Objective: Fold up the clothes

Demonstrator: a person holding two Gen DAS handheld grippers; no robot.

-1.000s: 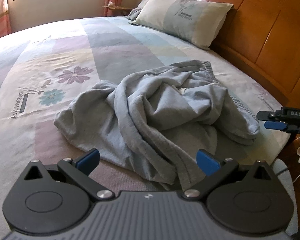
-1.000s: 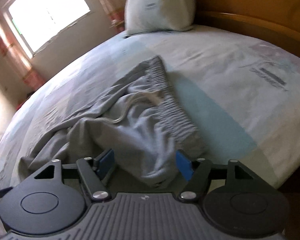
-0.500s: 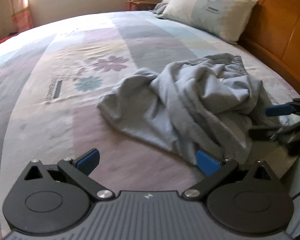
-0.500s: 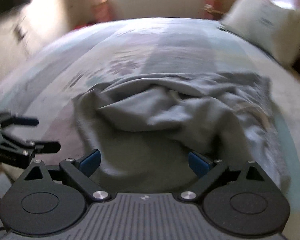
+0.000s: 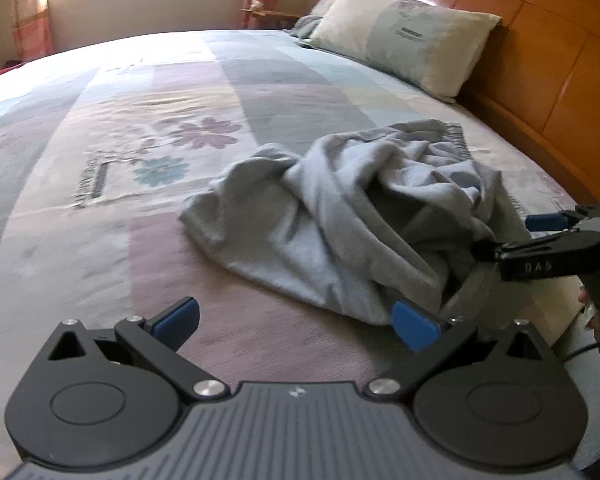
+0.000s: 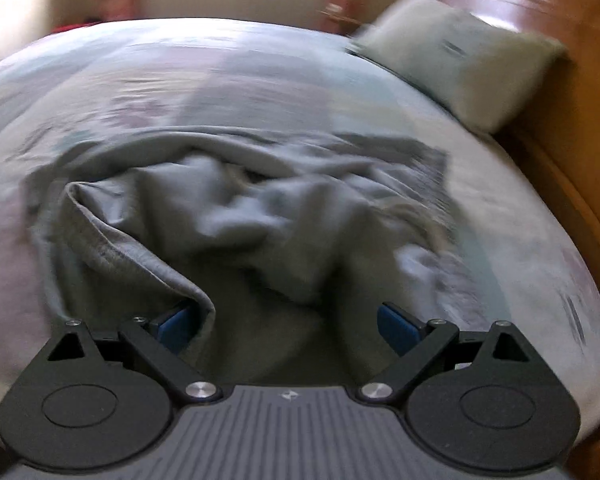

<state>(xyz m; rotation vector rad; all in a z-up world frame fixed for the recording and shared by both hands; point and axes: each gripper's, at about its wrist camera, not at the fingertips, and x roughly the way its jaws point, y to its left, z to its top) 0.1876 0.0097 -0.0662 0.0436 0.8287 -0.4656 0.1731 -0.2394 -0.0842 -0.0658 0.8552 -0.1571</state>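
The crumpled grey garment (image 5: 352, 216) lay in a heap on the bed (image 5: 148, 128), toward its right side, near the wooden headboard (image 5: 540, 80) and short of the pillow (image 5: 400, 36). My left gripper (image 5: 296, 320) hung spread wide at the heap's near edge, holding nothing. My right gripper (image 6: 284, 320) was also spread wide, a fold of the cloth lying loose between its fingers.

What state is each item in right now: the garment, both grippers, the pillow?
Grey garment: crumpled in a heap on the bed, unfolded.
Left gripper: open, holding nothing, at the garment's near edge.
Right gripper: open, a hem fold between its fingers, not clamped.
Pillow: lying by the headboard.
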